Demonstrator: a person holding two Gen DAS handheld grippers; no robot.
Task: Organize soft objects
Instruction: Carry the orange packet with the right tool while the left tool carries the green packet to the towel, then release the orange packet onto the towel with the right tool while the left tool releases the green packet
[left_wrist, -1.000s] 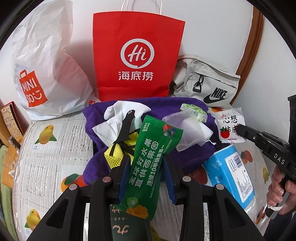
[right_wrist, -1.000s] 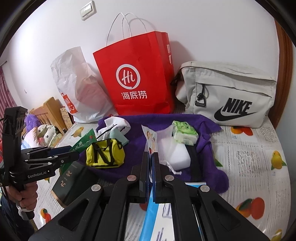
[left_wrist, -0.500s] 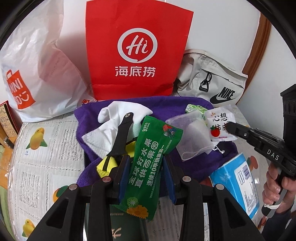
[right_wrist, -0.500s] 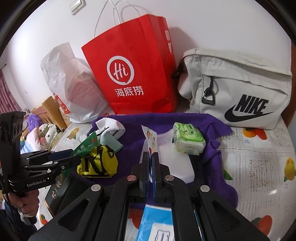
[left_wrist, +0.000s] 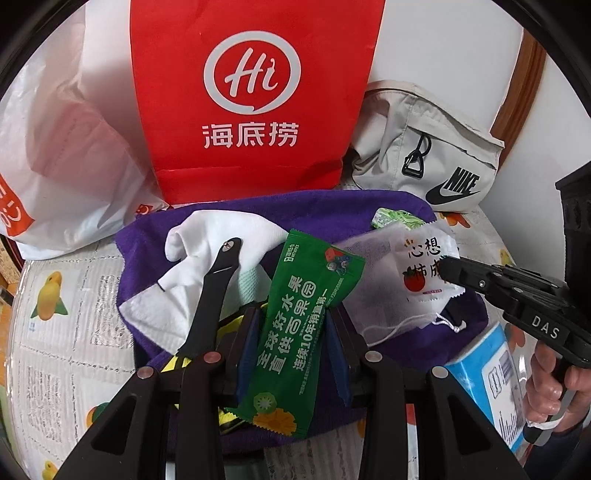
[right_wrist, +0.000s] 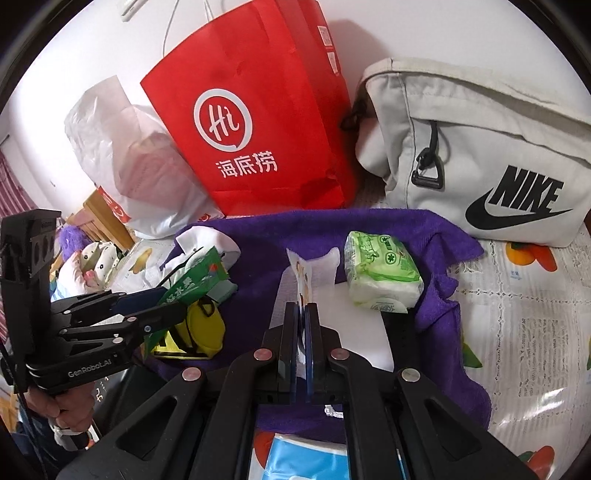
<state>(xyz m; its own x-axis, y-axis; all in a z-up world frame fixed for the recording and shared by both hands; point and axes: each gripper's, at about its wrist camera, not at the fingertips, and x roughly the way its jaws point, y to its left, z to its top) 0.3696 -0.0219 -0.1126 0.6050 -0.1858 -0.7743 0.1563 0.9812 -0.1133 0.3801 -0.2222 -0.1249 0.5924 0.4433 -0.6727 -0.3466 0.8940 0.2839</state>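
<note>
Carrying two flat packets at once toward the far end of the bed (right_wrist: 535, 314), over the purple towel (right_wrist: 369, 229). Left gripper (left_wrist: 293, 321) clamping the green fruit packet (left_wrist: 299, 325) by its long edges, packet standing up between the blue pads, above the yellow pouch (right_wrist: 201, 332) and the white cloth (left_wrist: 225, 236). Right gripper (right_wrist: 302, 343) closed tight on the thin white sachet (right_wrist: 303, 284), held edge-on in its own view; in the left view the same sachet showing its printed face with a tomato, at the right, just in front of the white mesh bag (left_wrist: 373, 280).

Looking like the transport step, with the red paper bag (left_wrist: 255, 92), the white plastic bag (right_wrist: 140, 162) and the beige sling bag (right_wrist: 480, 147) standing far against the wall as likely containers; which one is meant, not possible to tell.

Next calling for lifting a packet above a bag mouth and only then opening, keeping the soft packets from bending or catching on the rim. Green tissue pack (right_wrist: 380, 273) waiting on the towel at the right
</note>
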